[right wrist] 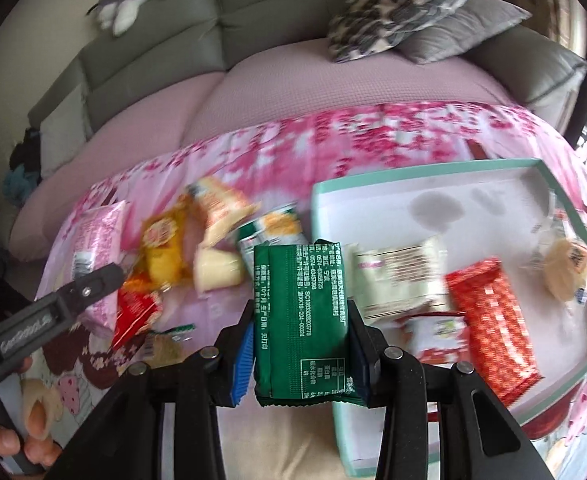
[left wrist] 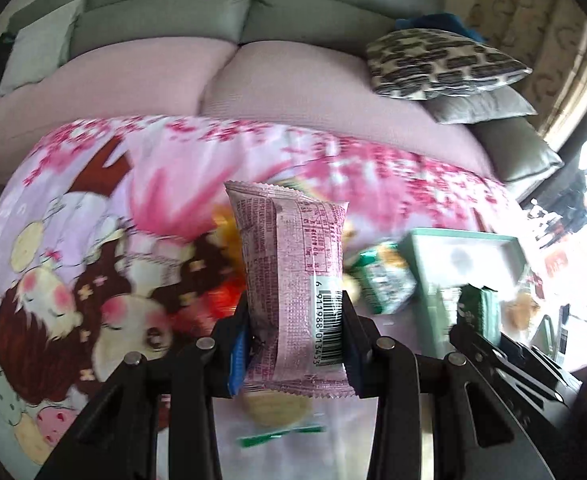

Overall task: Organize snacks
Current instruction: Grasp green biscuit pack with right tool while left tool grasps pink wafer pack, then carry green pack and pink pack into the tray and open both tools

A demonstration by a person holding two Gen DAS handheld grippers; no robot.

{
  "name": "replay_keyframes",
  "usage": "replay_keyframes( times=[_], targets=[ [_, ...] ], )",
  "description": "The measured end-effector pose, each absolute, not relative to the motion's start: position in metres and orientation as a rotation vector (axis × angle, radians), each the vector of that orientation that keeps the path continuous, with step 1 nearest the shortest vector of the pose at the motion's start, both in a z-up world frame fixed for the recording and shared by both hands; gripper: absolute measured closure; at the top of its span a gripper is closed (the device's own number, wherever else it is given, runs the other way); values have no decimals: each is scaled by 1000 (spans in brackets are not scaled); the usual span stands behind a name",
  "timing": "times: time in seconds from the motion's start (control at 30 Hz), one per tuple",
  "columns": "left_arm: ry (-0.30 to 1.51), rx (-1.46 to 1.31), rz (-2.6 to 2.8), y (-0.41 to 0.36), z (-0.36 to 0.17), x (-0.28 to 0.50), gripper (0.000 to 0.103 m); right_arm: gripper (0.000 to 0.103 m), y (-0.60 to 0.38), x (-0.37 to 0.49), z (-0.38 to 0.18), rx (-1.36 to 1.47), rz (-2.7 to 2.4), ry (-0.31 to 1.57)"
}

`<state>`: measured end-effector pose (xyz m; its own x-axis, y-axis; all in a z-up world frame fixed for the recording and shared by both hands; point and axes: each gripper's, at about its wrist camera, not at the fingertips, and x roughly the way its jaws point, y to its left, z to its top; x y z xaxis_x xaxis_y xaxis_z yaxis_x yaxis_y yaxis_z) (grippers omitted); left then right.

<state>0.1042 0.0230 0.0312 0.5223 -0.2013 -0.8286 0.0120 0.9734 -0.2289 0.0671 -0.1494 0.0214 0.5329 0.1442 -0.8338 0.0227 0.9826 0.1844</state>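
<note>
My left gripper (left wrist: 293, 312) is clamped on a pink crinkle-edged foil snack packet (left wrist: 293, 280), upright at twelve o'clock above the pink cartoon-print cloth (left wrist: 93, 200). My right gripper (right wrist: 300, 344) pinches a dark green foil snack packet (right wrist: 301, 320). At two o'clock, the mint-rimmed white cardboard tray (right wrist: 433, 174) holds a red checked wrapper (right wrist: 489, 320).

My left tool (left wrist: 293, 316) is matt black plastic with blue ribbed pads and metal pins, and it pinches a glossy pink foil packet (left wrist: 293, 280). My right tool's (right wrist: 300, 340) green packet (right wrist: 301, 320) looks matt. The printed cloth (right wrist: 333, 140) is smooth; the sofa (right wrist: 273, 92) is woven.
</note>
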Motion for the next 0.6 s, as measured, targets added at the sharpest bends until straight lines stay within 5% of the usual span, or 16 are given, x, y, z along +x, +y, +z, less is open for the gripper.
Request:
replay_keyframes(
  times=[0.6],
  targets=[
    [1028,-56,-395,-119,31,113,63,61,-308,77,23,383,-231,953]
  ],
)
